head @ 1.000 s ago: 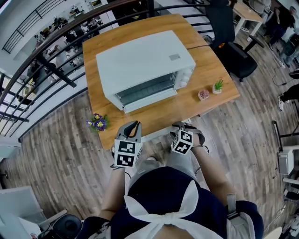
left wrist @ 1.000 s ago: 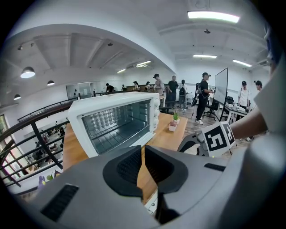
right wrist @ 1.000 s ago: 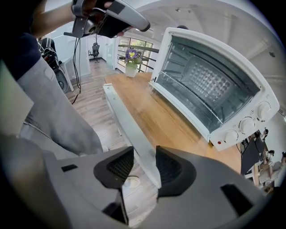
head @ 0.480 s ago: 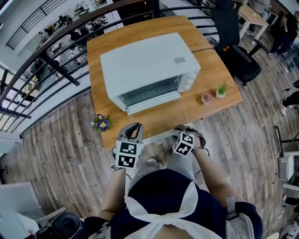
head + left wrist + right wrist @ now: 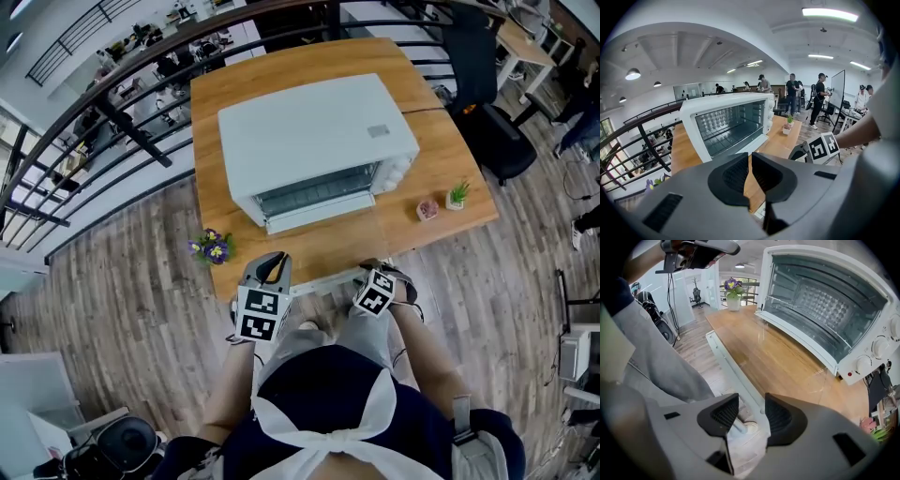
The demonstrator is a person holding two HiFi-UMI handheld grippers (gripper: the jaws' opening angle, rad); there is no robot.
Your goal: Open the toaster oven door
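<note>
The white toaster oven stands on the wooden table. Its glass door is folded down flat towards me, and the rack inside shows. The door's white handle bar lies at the table's front edge. My right gripper is at the bar's right end. Its jaws are opening, with the bar's end between them and a gap on either side. My left gripper hovers left of the handle, shut with nothing in it.
A vase of purple flowers stands at the table's front left corner. A small green plant and a pink pot sit at the right. A black railing runs behind the table, and an office chair stands beyond its right side.
The head view has shifted, so the table and oven sit further right and lower. Both grippers stay at the table's front edge, and the door lies open throughout.
</note>
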